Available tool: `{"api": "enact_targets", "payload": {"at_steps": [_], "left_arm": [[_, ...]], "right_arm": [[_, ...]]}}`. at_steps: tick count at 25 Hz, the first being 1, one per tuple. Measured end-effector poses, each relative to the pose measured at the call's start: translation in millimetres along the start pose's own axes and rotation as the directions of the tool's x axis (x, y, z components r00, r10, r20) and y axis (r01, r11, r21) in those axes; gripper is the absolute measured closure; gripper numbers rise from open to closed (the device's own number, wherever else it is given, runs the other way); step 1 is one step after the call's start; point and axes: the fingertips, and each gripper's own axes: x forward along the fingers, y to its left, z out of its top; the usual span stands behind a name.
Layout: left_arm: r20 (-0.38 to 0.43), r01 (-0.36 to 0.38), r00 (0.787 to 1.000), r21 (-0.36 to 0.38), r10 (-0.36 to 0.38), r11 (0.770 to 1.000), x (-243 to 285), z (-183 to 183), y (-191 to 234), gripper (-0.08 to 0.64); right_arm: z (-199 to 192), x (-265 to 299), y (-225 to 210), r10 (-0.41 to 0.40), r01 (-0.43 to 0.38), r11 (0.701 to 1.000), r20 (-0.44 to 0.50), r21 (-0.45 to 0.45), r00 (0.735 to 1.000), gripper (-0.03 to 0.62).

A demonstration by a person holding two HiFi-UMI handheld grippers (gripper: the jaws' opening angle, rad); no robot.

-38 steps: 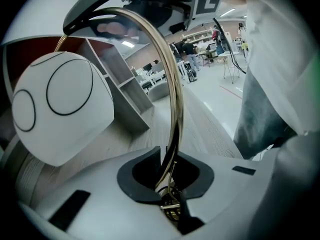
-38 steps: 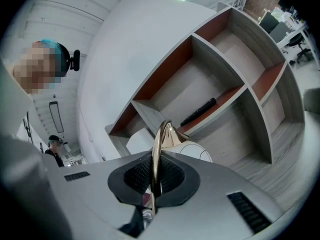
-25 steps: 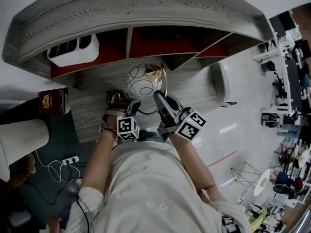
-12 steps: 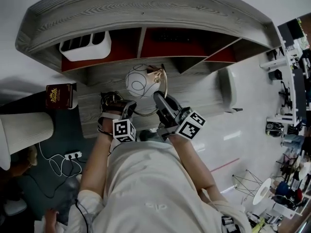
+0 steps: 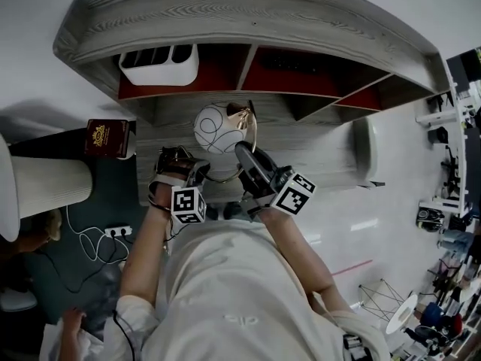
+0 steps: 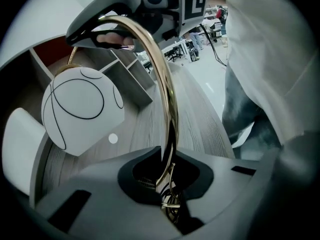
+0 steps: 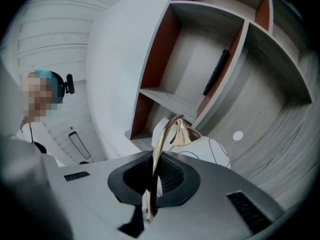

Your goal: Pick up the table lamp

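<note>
Head view: a table lamp (image 5: 225, 130) sits at centre frame. It has a thin gold metal arch (image 5: 253, 134) carrying a white globe (image 5: 215, 128) drawn with black lines. It is over a pale grey wood-grain desk (image 5: 316, 138), below red-backed shelves (image 5: 293, 62). My left claw (image 5: 201, 173) reaches it from the lower left and my right claw (image 5: 243, 152) from the lower right. A white plastic organiser (image 5: 159, 66) stands in the upper-left shelf bay.

Left gripper view: at bottom centre, my left claw's jaws are nearly together, pinching the lower end of the arch. The arch curves to the top of the frame, where my right claw (image 6: 107, 34) holds it. The globe hangs at left.

Right gripper view: at bottom centre, my right claw's jaws are pressed tight on the arch. The globe shows just beyond, right of centre.
</note>
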Motion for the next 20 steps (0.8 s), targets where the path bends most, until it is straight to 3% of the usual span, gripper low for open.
{"api": "enact_targets", "payload": {"at_steps": [20], "left_arm": [[-0.076,0.067,0.995,0.049,-0.063,0.997,-39.9,-35.9,-5.6,0.522]], "right_arm": [[-17.0,26.9,18.2,0.097,-0.097,0.985,0.007,0.145,0.995,0.563]]}}
